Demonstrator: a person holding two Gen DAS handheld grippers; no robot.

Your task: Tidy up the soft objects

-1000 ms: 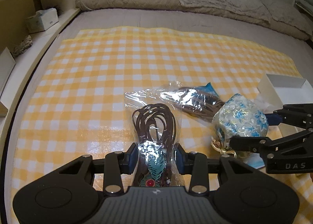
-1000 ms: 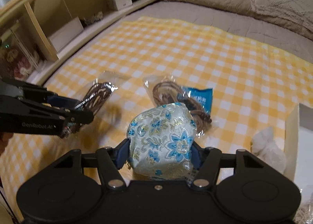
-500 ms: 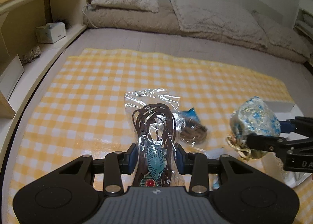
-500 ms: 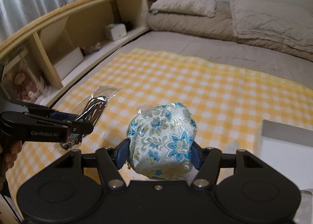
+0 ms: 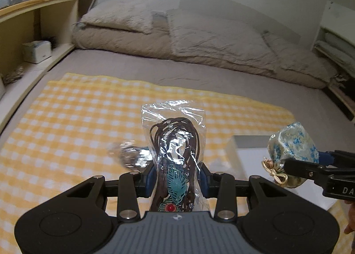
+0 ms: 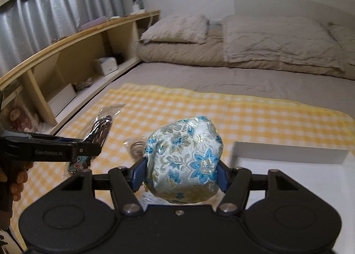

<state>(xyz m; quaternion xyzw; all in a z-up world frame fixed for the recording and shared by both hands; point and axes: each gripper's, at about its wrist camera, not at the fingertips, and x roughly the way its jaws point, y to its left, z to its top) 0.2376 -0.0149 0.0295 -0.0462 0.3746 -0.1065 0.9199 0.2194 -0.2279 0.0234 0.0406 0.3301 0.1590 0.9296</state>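
Left wrist view: left tool [image 5: 177, 178] is pinching a clear plastic bag [image 5: 174, 143] with a brown cord necklace and teal leaf pendant [image 5: 176, 184] inside, bag standing upright between the blue pads, off the bed. Right tool [image 5: 310, 165] is showing at the right edge, gripping a silver brocade pouch [image 5: 292, 147] with blue flowers and a gold drawstring knot hanging under it. A white box [image 5: 241, 145] is sitting on the yellow checked cloth [image 5: 73, 120] below the pouch. A second clear bag [image 5: 131, 156] is lying on the cloth just left of the held one, blurred.

Right wrist view: right tool [image 6: 180, 176] is squeezing the pouch [image 6: 184, 158] from both sides, pads pressing into the fabric, pouch lifted above the near edge of the box [image 6: 288, 154]. Left tool [image 6: 88, 149] is coming in from the left with the necklace bag [image 6: 99, 127] clamped, a hand [image 6: 17, 178] on its handle. Beige duvets [image 6: 266, 40] are piled at the head of the bed; wooden shelf [image 6: 66, 54] is running along the left.
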